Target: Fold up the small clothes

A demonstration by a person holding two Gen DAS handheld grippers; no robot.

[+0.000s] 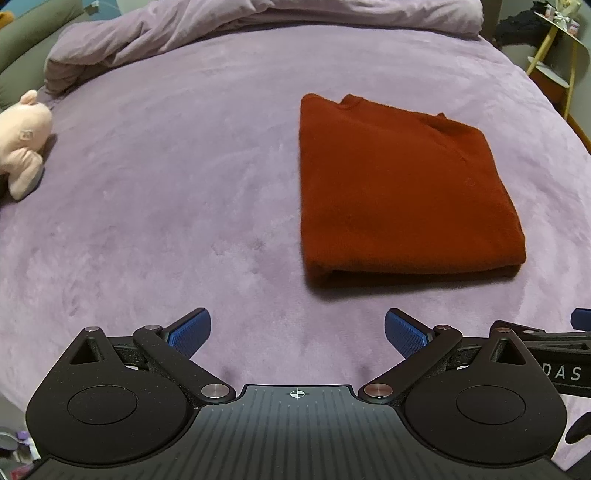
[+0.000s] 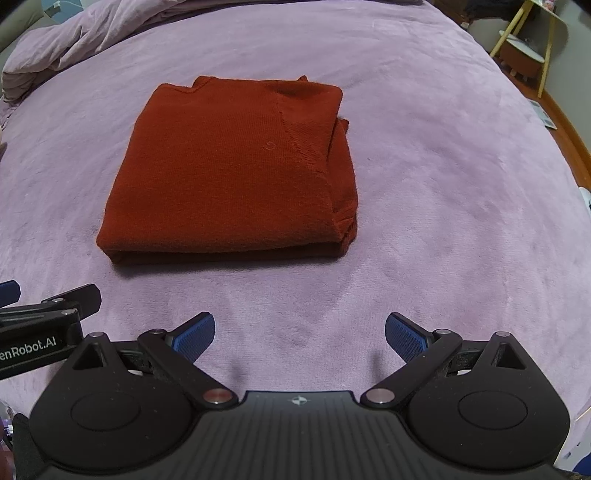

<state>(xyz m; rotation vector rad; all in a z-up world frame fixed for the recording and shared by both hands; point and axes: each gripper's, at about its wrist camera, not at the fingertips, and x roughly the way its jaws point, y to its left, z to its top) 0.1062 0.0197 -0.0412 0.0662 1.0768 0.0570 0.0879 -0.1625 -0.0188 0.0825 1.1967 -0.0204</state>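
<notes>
A rust-red sweater (image 1: 399,192) lies folded into a flat rectangle on the purple bedspread (image 1: 184,184), its folded edge nearest me. In the right wrist view the sweater (image 2: 236,173) sits ahead and slightly left. My left gripper (image 1: 297,332) is open and empty, held short of the sweater and to its left. My right gripper (image 2: 300,334) is open and empty, short of the sweater's near edge. Each gripper shows at the edge of the other's view.
A bunched purple duvet (image 1: 221,26) lies along the far side of the bed. A pink plush toy (image 1: 22,140) rests at the left edge. A yellow-legged side table (image 1: 557,44) stands beyond the bed's right side.
</notes>
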